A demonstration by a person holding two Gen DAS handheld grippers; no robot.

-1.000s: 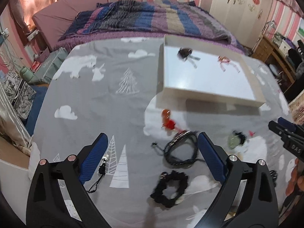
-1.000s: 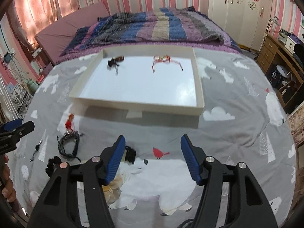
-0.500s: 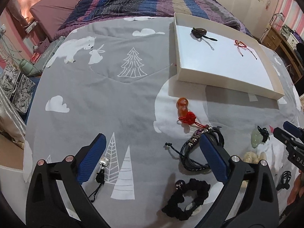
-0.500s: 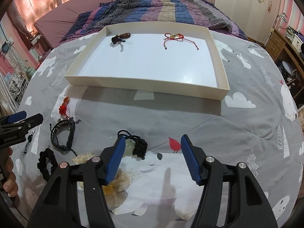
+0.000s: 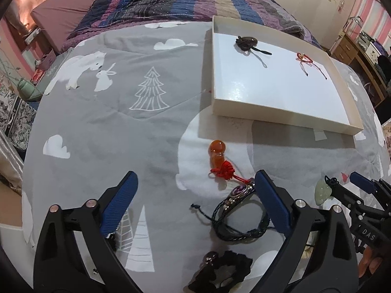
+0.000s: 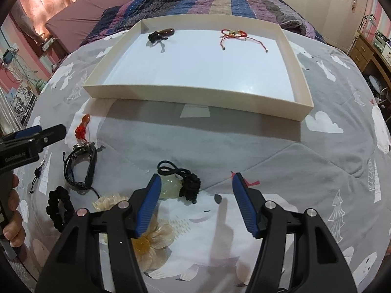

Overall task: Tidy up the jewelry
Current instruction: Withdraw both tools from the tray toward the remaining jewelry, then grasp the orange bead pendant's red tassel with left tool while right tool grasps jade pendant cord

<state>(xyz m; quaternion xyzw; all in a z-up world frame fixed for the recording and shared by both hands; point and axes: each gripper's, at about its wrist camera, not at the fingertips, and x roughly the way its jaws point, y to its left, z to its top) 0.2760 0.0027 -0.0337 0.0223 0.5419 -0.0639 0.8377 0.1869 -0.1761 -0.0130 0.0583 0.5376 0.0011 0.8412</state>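
Note:
A white tray [image 6: 195, 95] lies on the grey bedspread with a dark brown pendant [image 6: 162, 34] and a red string bracelet [image 6: 233, 34] inside. My right gripper [image 6: 195, 178] is open just above the bedspread, and a pale jade pendant [image 6: 168, 186] on a black knotted cord sits by its left fingertip. My left gripper [image 5: 195, 178] is open too. An orange gourd charm [image 5: 217, 153] with a red knot lies just beyond its fingertips. A black braided bracelet [image 5: 242, 214] rests against its right finger. Nothing is held.
A black scrunchie [image 5: 220, 271] lies near the left gripper's base. A cream flower hair clip [image 6: 151, 241] sits under the right gripper's left finger. A small black cord charm [image 6: 36, 175] lies far left. A striped quilt [image 6: 207, 2] is bunched behind the tray. A person's hand [image 6: 12, 219] holds the left gripper.
Both grippers have sunk toward the bedspread and the jewelry looks larger. The jade pendant has come up beside the right gripper's left fingertip. Jaws stayed as wide as before.

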